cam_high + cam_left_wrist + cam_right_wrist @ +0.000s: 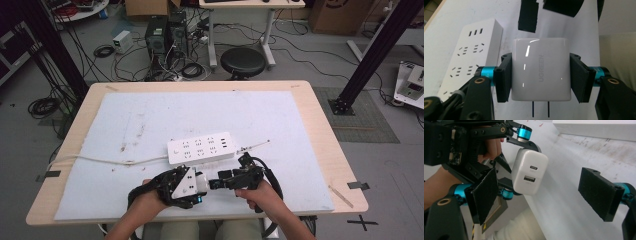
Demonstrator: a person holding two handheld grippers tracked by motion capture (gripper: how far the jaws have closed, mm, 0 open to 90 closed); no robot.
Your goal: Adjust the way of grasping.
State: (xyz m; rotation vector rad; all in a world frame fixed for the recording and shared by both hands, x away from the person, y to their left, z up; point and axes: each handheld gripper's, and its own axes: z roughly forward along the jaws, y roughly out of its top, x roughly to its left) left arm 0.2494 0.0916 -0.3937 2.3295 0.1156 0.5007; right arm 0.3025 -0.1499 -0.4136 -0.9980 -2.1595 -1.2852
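A white UGREEN wall charger sits clamped between the black pads of my left gripper, its two prongs pointing back toward the camera. In the high view my left gripper holds the charger just above the mat near the table's front edge. My right gripper faces it from the right, very close. In the right gripper view my right gripper is open, and the charger shows its two USB ports a little beyond the left pad. A white power strip lies flat just behind both grippers.
A white mat covers most of the wooden table. The power strip's white cord runs left off the table edge. A thin white cable lies right of the strip. A black stool stands beyond the far edge.
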